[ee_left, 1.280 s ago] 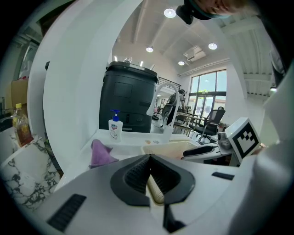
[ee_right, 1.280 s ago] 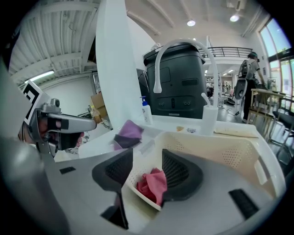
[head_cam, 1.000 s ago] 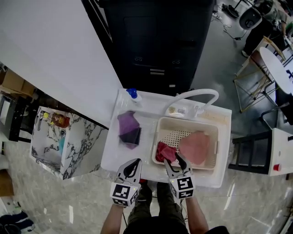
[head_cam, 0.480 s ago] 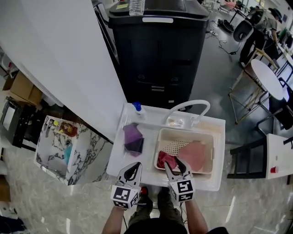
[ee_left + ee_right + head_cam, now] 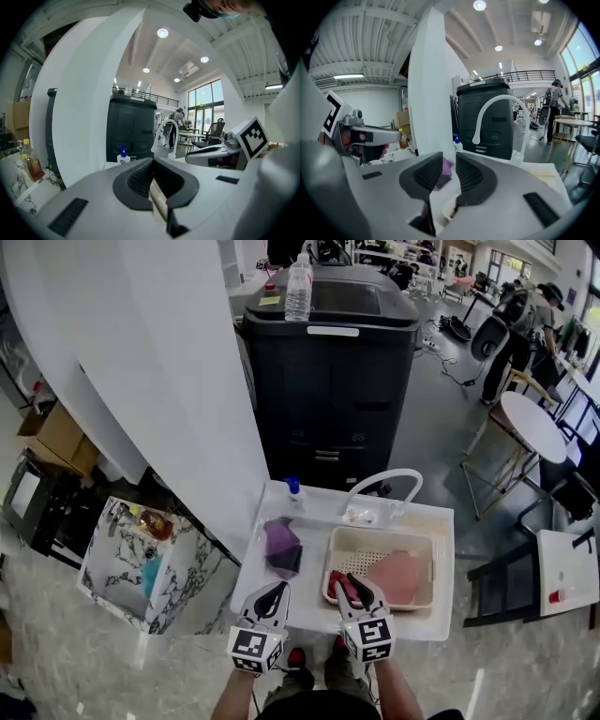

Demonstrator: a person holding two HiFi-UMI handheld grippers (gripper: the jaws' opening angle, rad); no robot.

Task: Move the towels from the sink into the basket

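The left gripper [image 5: 274, 590] was nearest, with both jaws fully together and empty. Beside it, the right gripper [image 5: 349, 577] hung over the near left corner of the one basket [image 5: 384, 532]. Its jaws were closing, a gap remained, and no cloth was pinched. There were three towels. The red towel [image 5: 334, 584] and the pink towel [image 5: 398, 577] lay in the basket. The purple towel [image 5: 282, 547] lay in the sink [image 5: 309, 521]. One soap bottle [image 5: 294, 490] and one faucet [image 5: 375, 474] stood behind.
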